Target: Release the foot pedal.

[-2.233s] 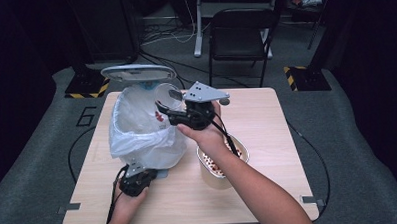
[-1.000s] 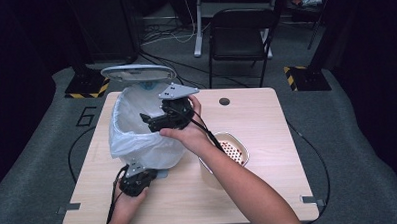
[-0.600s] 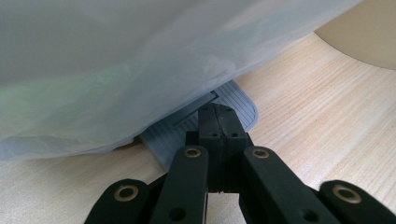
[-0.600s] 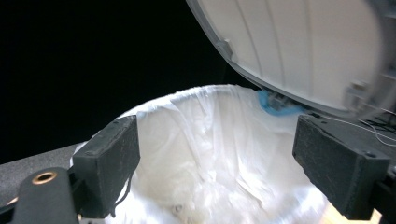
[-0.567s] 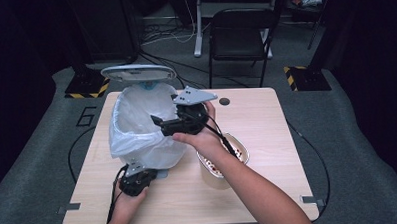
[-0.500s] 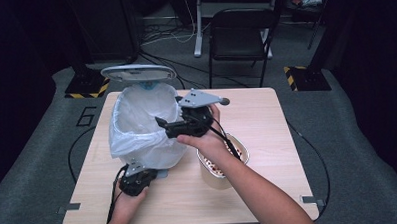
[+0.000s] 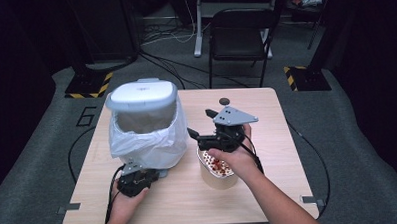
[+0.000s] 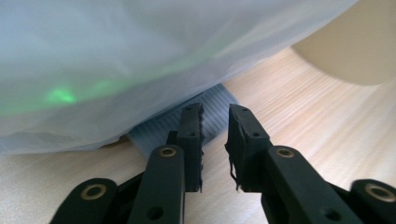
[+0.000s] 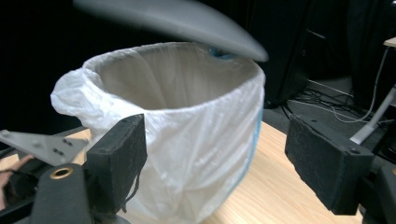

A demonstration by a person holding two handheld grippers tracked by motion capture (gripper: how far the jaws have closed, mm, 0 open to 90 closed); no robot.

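A pedal bin lined with a white bag (image 7: 145, 141) stands at the table's left. Its grey lid (image 7: 143, 94) hangs low over the mouth and is blurred in the right gripper view (image 9: 177, 21). My left gripper (image 7: 151, 172) lies at the bin's foot. Its jaws (image 8: 212, 112) have just been opening and stand a little apart with nothing between them, their tips at the ribbed grey pedal (image 8: 219, 100). My right gripper (image 7: 198, 122) hovers over a beige paper cup (image 7: 216, 179) of red bits. Its jaws (image 9: 217, 140) are wide, have just been closing, hold nothing and point at the bin (image 9: 187, 154).
A small black round thing (image 7: 224, 101) lies near the table's far edge. A black chair (image 7: 241, 30) stands beyond the table, and cables run across the floor. The cup's wall (image 8: 355, 51) rises close to the right of my left gripper. Bare wood (image 7: 272, 139) lies right of the cup.
My right gripper has swung from over the bin's mouth to the right, above the cup. The lid has come down from upright toward the bin's mouth. The left hand stayed at the bin's foot.
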